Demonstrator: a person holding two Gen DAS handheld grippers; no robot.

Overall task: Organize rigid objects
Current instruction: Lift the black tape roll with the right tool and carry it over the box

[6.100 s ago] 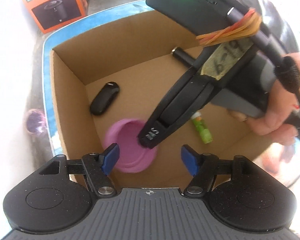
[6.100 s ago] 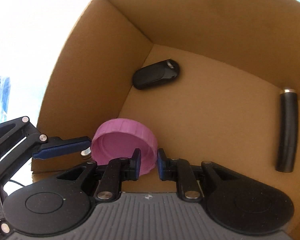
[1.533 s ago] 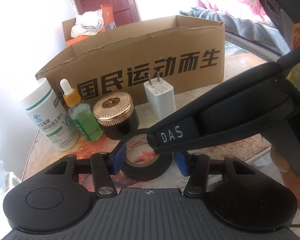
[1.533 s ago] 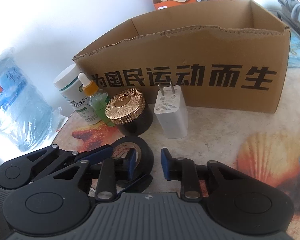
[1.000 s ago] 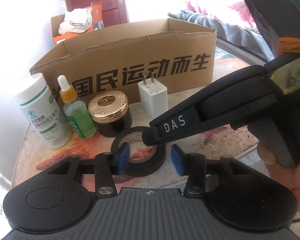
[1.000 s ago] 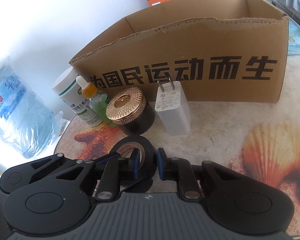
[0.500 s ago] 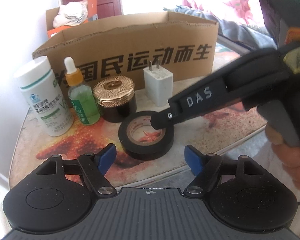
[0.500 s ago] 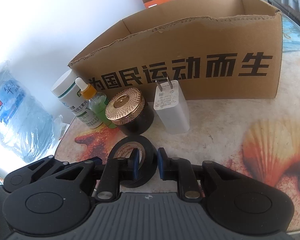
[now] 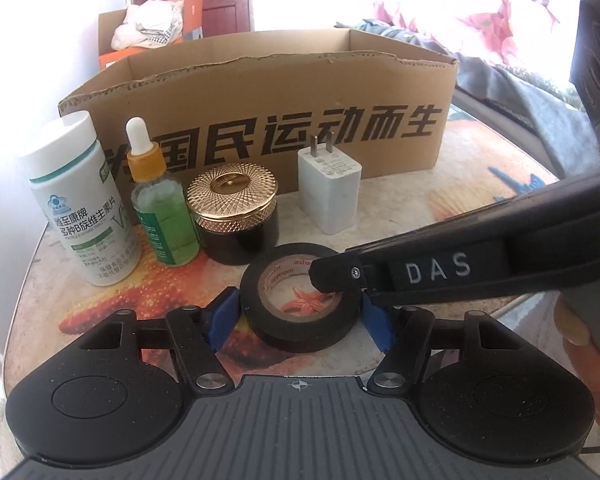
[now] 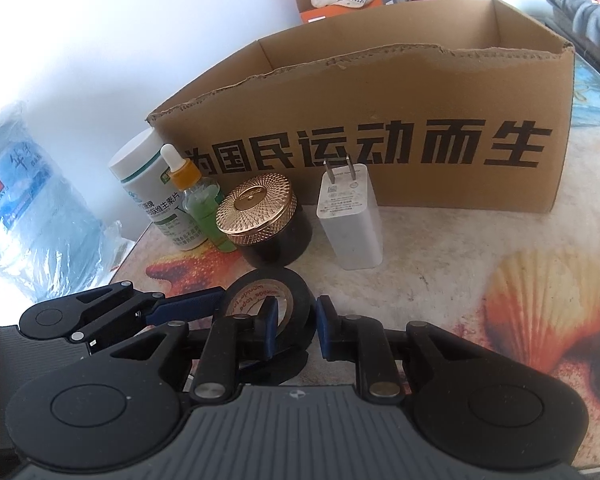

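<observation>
Directly ahead of you the cardboard box closes off the far side of the table; its top is open. A row stands just before its front wall: white bottle, dropper bottle, gold-lidded jar, charger. To the right of the charger the table is bare. The right hand-held gripper crosses over the tape roll.

"DAS" on right tongs, "国民运动而生" on cardboard box, "B族维生素片" on white bottle
</observation>
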